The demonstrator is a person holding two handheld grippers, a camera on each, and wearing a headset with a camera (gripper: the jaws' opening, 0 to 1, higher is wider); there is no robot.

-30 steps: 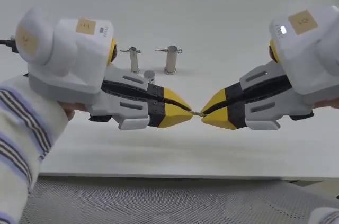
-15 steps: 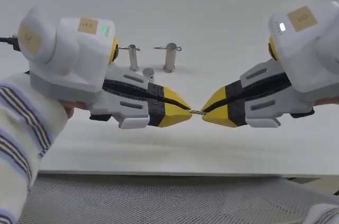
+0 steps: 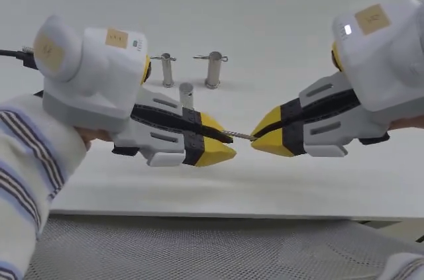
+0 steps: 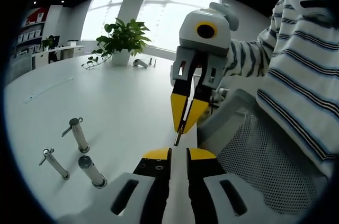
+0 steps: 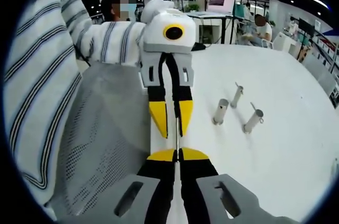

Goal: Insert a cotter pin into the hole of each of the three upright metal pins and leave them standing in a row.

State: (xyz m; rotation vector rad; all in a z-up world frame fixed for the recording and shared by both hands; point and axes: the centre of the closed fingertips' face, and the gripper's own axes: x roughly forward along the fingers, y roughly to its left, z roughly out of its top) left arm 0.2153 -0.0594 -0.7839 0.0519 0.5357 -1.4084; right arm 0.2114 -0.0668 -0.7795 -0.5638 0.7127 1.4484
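Cotter pin (image 3: 240,136), thin wire, pinched in right tongs (image 3: 254,142), left tongs (image 3: 232,145) spread, smooth cylindrical metal pins (image 3: 213,71) behind.

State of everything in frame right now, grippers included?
Left gripper: open.
Right gripper: shut on the thin metal cotter pin.
Thin metal cotter pin: held in the air, not inserted.
Rear-left silver metal pin: upright, cotter pin fitted.
Rear-right silver metal pin: upright, cotter pin fitted.
Front silver metal pin: upright, no cotter pin.

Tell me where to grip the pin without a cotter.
I'd grip the bare metal pin low on its shaft, left claw from the near side: it stands upright, nearest you, and its top should stay free for the cotter pin.
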